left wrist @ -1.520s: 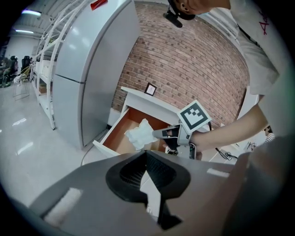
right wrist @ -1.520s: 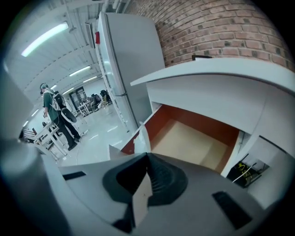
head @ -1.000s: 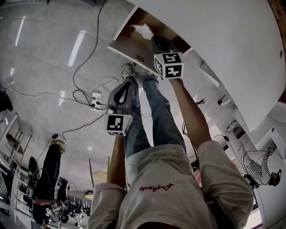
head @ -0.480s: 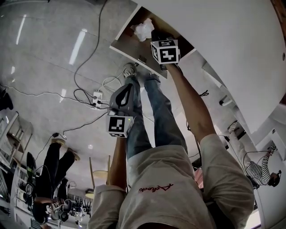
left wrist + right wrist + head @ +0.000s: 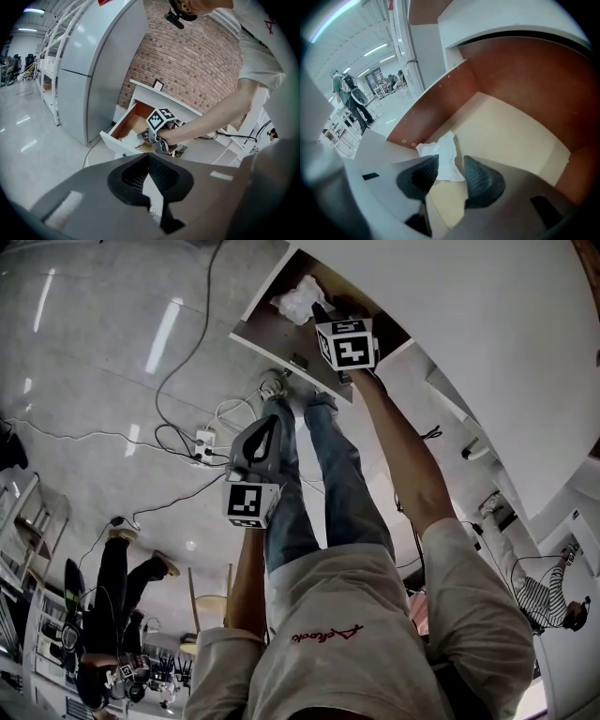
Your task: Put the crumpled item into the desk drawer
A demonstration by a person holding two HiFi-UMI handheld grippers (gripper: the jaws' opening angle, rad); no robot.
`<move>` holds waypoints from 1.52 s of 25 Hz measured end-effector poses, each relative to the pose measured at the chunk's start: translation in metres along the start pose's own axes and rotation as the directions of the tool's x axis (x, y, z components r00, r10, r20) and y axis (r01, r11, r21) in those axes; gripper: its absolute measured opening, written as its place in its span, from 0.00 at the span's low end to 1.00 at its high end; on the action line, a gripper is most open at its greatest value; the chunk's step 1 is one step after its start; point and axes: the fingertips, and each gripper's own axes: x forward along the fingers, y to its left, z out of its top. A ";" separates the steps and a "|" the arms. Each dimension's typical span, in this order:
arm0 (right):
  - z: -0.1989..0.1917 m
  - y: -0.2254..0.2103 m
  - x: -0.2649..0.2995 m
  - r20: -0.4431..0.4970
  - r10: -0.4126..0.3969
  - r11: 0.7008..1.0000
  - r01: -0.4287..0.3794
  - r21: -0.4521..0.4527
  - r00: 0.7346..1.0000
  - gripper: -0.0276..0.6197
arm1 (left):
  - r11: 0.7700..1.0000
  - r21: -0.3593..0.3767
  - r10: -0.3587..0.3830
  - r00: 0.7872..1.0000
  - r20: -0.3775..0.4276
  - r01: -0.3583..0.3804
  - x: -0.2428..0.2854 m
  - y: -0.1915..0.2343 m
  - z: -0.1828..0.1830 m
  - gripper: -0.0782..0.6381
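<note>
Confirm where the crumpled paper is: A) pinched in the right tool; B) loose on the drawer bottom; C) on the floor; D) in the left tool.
B: the crumpled paper lies on the drawer bottom at the right tool, whose jaws have just been opening and stand apart.

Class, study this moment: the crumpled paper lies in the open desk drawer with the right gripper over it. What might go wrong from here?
1. The right gripper has just been opening its jaws, and the crumpled paper sits between them, close to one pad. It may snag and ride out as the right gripper lifts.
2. The drawer is open with the right gripper inside, so pushing it shut early could trap it.
</note>
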 end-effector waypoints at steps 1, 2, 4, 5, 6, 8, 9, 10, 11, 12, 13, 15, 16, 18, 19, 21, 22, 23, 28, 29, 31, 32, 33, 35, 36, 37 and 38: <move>0.001 0.000 -0.001 0.006 -0.001 1.000 0.001 -0.004 1.000 0.25 | 1.000 0.000 -0.003 1.000 -0.001 0.003 0.000 0.000 0.000 0.12; 0.003 0.000 -0.003 0.013 -0.003 1.000 0.003 -0.006 1.000 0.26 | 1.000 0.001 -0.005 1.000 -0.002 0.005 0.001 0.000 0.000 0.12; 0.006 0.001 -0.008 0.035 -0.004 1.000 0.004 -0.011 0.999 0.26 | 1.000 0.004 -0.008 1.000 -0.003 0.008 0.001 -0.001 0.000 0.12; 0.009 0.002 -0.012 0.051 -0.004 1.000 0.004 -0.016 0.999 0.26 | 1.000 0.006 -0.009 1.000 -0.002 0.009 0.002 -0.002 -0.001 0.12; 0.012 0.003 -0.017 0.070 -0.003 1.000 0.005 -0.022 0.998 0.26 | 1.000 0.007 -0.010 1.000 -0.002 0.010 0.002 -0.002 -0.001 0.12; 0.017 0.005 -0.028 0.108 -0.001 0.999 0.004 -0.032 0.994 0.26 | 1.000 0.010 -0.012 1.000 -0.002 0.012 0.002 -0.004 -0.001 0.12; 0.020 0.007 -0.033 0.126 0.002 0.999 0.003 -0.033 0.992 0.26 | 1.000 0.010 -0.012 1.000 -0.001 0.012 0.002 -0.005 -0.001 0.12; 0.023 0.008 -0.039 0.145 0.004 1.000 0.000 -0.031 0.989 0.26 | 1.000 0.011 -0.013 1.000 -0.001 0.013 0.002 -0.005 -0.001 0.12; 0.025 0.010 -0.045 0.165 0.007 1.000 -0.003 -0.027 0.986 0.26 | 1.000 0.012 -0.014 1.000 -0.001 0.014 0.002 -0.006 0.000 0.12; 0.028 0.012 -0.051 0.185 0.009 1.000 -0.005 -0.023 0.983 0.25 | 1.000 0.013 -0.015 1.000 -0.002 0.015 0.002 -0.007 0.000 0.12; 0.029 0.014 -0.057 0.204 0.011 1.000 -0.007 -0.019 0.979 0.24 | 1.000 0.014 -0.018 1.000 -0.002 0.018 0.003 -0.008 0.000 0.12; 0.031 0.018 -0.070 0.242 0.009 1.000 -0.007 -0.012 0.970 0.20 | 1.000 0.015 -0.027 1.000 0.000 0.027 0.003 -0.012 0.000 0.12; 0.031 0.019 -0.076 0.259 0.006 1.000 -0.004 -0.009 0.966 0.17 | 0.999 0.015 -0.032 0.999 0.002 0.032 0.003 -0.013 0.000 0.12; 0.030 0.023 -0.088 0.288 0.003 1.000 -0.002 -0.001 0.958 0.14 | 0.999 0.019 -0.036 0.999 0.002 0.036 0.004 -0.016 0.000 0.12; 0.029 0.025 -0.095 0.300 0.002 1.000 -0.003 0.003 0.954 0.13 | 0.999 0.022 -0.037 0.999 0.000 0.037 0.004 -0.017 -0.001 0.12; 0.024 0.029 -0.106 0.316 0.004 1.000 -0.007 0.009 0.949 0.09 | 0.999 0.027 -0.039 0.999 -0.002 0.039 0.005 -0.020 -0.001 0.12; 0.021 0.031 -0.111 0.320 0.006 1.000 -0.011 0.013 0.947 0.08 | 0.999 0.030 -0.041 0.999 -0.003 0.041 0.005 -0.021 -0.002 0.12; 0.017 0.033 -0.116 0.322 0.009 1.000 -0.015 0.017 0.947 0.08 | 0.999 0.033 -0.042 0.999 -0.004 0.042 0.005 -0.022 -0.002 0.12; -0.004 0.042 -0.139 0.320 0.020 0.998 -0.037 0.045 0.947 0.06 | 0.998 0.038 -0.041 0.999 0.001 0.041 0.007 -0.025 0.002 0.12; -0.008 0.044 -0.144 0.320 0.020 0.998 -0.038 0.048 0.947 0.06 | 0.999 0.036 -0.039 0.999 0.002 0.038 0.008 -0.026 0.004 0.12; -0.016 0.048 -0.154 0.319 0.020 0.998 -0.038 0.049 0.947 0.06 | 0.999 0.038 -0.038 0.999 0.003 0.037 0.008 -0.027 0.007 0.12; -0.019 0.050 -0.159 0.318 0.020 0.998 -0.036 0.044 0.948 0.06 | 0.998 0.043 -0.039 0.999 0.004 0.038 0.008 -0.028 0.009 0.12; -0.022 0.052 -0.164 0.318 0.019 0.999 -0.032 0.037 0.948 0.06 | 0.998 0.048 -0.040 0.999 0.004 0.040 0.009 -0.029 0.012 0.12; -0.027 0.053 -0.176 0.321 0.013 1.000 -0.020 0.019 0.947 0.06 | 0.997 0.061 -0.044 0.999 0.008 0.043 0.009 -0.032 0.018 0.12; -0.030 0.053 -0.183 0.323 0.009 1.000 -0.014 0.014 0.946 0.06 | 0.997 0.067 -0.045 0.999 0.010 0.044 0.009 -0.033 0.021 0.12; -0.032 0.051 -0.190 0.326 0.002 1.000 -0.007 0.015 0.945 0.06 | 0.996 0.073 -0.047 0.999 0.013 0.045 0.009 -0.035 0.024 0.12; -0.035 0.049 -0.197 0.330 -0.008 1.000 0.000 0.022 0.944 0.06 | 0.996 0.079 -0.048 0.999 0.015 0.047 0.009 -0.036 0.027 0.12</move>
